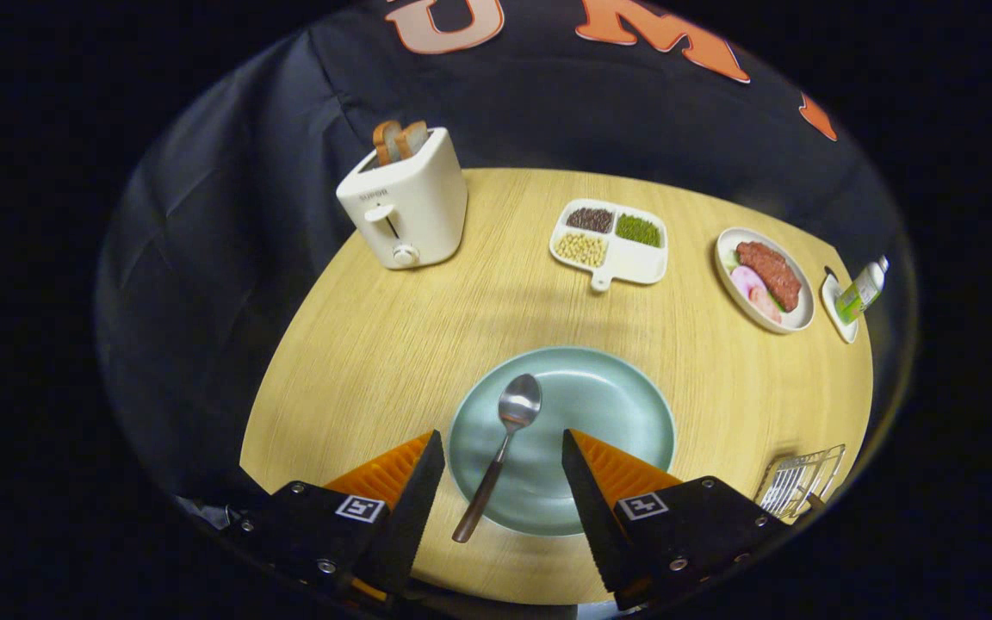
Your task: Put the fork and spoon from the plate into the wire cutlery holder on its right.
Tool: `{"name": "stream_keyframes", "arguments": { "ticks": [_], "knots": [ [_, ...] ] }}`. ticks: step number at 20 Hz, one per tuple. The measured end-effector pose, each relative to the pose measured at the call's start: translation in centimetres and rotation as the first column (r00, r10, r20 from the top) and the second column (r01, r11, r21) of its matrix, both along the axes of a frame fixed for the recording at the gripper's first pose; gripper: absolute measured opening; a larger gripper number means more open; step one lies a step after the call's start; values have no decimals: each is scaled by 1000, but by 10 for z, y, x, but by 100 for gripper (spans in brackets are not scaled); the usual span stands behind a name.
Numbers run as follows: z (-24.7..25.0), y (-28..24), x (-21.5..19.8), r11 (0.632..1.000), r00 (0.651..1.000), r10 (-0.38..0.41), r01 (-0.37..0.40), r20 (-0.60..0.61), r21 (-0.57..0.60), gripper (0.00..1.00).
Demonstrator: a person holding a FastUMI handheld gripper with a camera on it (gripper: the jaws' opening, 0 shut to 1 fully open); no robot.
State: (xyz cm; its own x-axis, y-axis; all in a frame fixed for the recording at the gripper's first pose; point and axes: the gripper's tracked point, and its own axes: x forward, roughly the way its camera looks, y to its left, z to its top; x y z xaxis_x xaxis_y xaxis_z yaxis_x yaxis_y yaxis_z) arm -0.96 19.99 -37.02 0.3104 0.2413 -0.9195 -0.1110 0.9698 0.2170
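A: Entry. Gripper (503, 448) hovers over the near half of the plate (625, 405), fingers spread wide, nothing between the pads. Spoon (500, 452) lies on the plate, bowl toward the plate's middle, brown handle crossing the near rim onto the table (393, 344). It sits in the gap between the fingers, closer to the left one.

B: Fork?

A: Not on the plate. Something metal stands in the wire cutlery holder (799, 480), right of the plate near the table edge; too small to tell whether it is the fork.

B: Step in hand, then?

A: My judgement: the approach to the spoon. Next move calls for lowering until the fingers straddle the handle, closing across it, lifting, then carrying right of the plate to the holder.

B: Room?

A: Bare wood between plate and holder, so the path looks free. Caution: the holder stands close to the table edge, so little margin beyond it. Toaster (406, 202), divided dish (610, 241) and meat plate (765, 277) lie well beyond the plate, out of the way.
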Motion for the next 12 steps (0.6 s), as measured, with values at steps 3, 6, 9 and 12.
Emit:
{"name": "stream_keyframes", "arguments": {
  "ticks": [3,6,9,12],
  "knots": [
    [-27,4,-8,1000,993,3,-5,-121,-18,84],
    [-51,-2,-8,998,979,-30,16,-204,-68,84],
    [-70,1,-25,996,957,-34,9,-287,-89,80],
    [-84,2,-24,990,943,-51,5,-330,-138,73]
  ]
}}
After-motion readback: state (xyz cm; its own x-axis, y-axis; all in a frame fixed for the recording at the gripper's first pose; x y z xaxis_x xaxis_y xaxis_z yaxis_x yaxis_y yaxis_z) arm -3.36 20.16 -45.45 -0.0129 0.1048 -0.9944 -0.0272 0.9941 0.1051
